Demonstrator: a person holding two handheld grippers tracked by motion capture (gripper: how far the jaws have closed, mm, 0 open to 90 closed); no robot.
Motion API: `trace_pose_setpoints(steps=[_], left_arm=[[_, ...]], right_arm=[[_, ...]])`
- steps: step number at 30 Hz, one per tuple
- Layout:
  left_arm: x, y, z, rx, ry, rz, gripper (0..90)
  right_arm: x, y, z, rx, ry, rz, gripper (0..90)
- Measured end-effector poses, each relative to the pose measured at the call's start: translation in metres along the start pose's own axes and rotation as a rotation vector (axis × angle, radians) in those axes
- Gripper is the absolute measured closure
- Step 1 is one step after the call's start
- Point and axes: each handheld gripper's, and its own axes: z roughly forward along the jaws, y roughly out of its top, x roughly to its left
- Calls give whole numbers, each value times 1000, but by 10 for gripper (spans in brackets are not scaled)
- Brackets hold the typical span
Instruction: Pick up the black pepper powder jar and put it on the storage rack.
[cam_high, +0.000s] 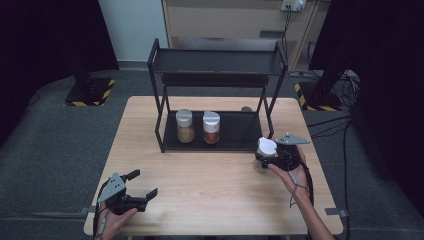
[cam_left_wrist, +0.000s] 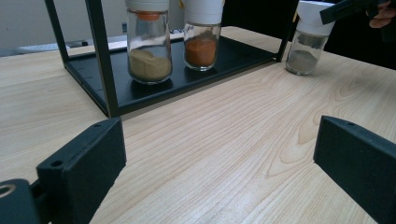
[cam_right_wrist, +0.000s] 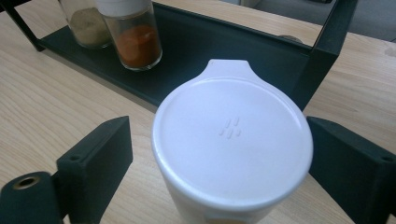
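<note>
Right gripper (cam_right_wrist: 219, 154) jaws flank white-capped jar (cam_right_wrist: 232, 140), seemingly untouched; left gripper (cam_left_wrist: 219, 163) open; high view blurs gap.

A small glass spice jar (cam_high: 264, 154) with a white flip-top cap stands upright on the desk (cam_high: 210, 200), just outside the front right leg of the black rack (cam_high: 215, 100). Greyish powder fills its lower part. The round white cap (cam_right_wrist: 232, 133) carries a small tab toward the rack.
</note>
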Motion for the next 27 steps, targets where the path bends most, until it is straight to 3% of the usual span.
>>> trace_pose_setpoints(steps=[8, 10, 27], left_arm=[[0, 0, 0, 0, -1, 0, 13], [0, 0, 0, 0, -1, 0, 14], [0, 0, 0, -1, -2, 0, 13]], right_arm=[[5, -2, 5, 0, -25, -17, 233], [8, -5, 6, -10, -40, -31, 303], [12, -1, 4, -8, -28, -48, 310]])
